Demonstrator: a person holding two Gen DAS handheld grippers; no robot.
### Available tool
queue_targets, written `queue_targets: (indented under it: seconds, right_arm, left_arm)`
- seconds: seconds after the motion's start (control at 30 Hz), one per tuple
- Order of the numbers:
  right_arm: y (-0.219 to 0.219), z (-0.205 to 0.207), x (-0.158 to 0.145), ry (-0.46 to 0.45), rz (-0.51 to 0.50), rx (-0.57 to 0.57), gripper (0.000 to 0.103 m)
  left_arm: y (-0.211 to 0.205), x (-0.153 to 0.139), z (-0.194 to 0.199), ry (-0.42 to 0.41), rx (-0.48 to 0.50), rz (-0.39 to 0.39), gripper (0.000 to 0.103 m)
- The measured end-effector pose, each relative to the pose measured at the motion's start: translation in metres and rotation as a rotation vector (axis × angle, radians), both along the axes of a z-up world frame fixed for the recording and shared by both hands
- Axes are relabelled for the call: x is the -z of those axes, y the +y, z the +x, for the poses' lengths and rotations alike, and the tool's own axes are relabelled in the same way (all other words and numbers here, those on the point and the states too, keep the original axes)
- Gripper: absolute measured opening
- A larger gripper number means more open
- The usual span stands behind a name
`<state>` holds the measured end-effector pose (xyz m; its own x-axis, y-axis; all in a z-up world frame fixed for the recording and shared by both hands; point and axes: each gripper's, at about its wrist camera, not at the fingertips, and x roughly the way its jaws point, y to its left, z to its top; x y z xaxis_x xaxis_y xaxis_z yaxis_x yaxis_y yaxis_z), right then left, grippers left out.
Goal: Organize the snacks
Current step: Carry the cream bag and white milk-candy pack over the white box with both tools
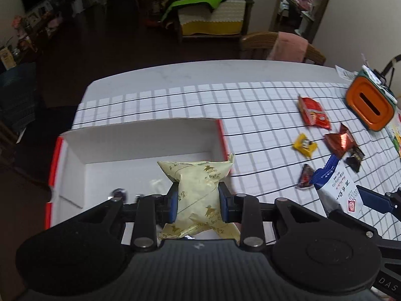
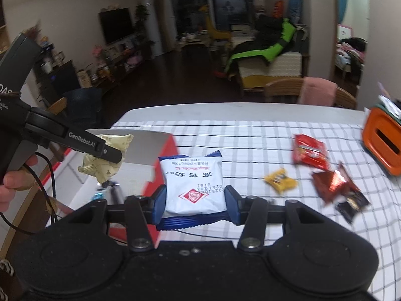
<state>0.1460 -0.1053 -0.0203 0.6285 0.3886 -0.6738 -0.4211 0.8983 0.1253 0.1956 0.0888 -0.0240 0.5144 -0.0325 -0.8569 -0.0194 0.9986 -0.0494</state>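
We are clamping the pale yellow packet (image 1: 198,195) in the left gripper (image 1: 198,204), its long axis running away from the camera, far end reaching over the open white box (image 1: 140,140) near its red-edged right wall. We are gripping the white-and-blue packet (image 2: 194,188) in the right gripper (image 2: 195,202), long axis likewise pointing forward, just right of the box. Its printed characters are reading upside down; "240mg/100g" is legible. The left tool is showing "GenRobot.AI". Loose snacks, including a red packet (image 2: 309,151), are lying on the checked cloth (image 2: 250,135) to the right, near an orange container (image 1: 368,102); the box floor is staying largely open.
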Motion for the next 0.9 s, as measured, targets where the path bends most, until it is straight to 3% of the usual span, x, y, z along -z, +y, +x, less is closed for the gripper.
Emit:
queue_targets:
  seconds: [0.43,0.67,0.9]
  right_arm:
    - [0.12,0.025,0.026,0.022,-0.134,-0.179,0.048]
    - [0.172,0.041,0.062,0.05,-0.253,-0.26,0.048]
    - [0.19,0.055,0.092,0.106,-0.313,-0.277,0.048]
  left_arm:
    - [0.098,0.042,-0.003,0.086,-0.108,0.084,0.03]
    - [0.108,0.067,0.007,0.129,-0.07,0.132,0.03]
    - [0.103,0.089,0.021,0.183,-0.043,0.162,0.03]
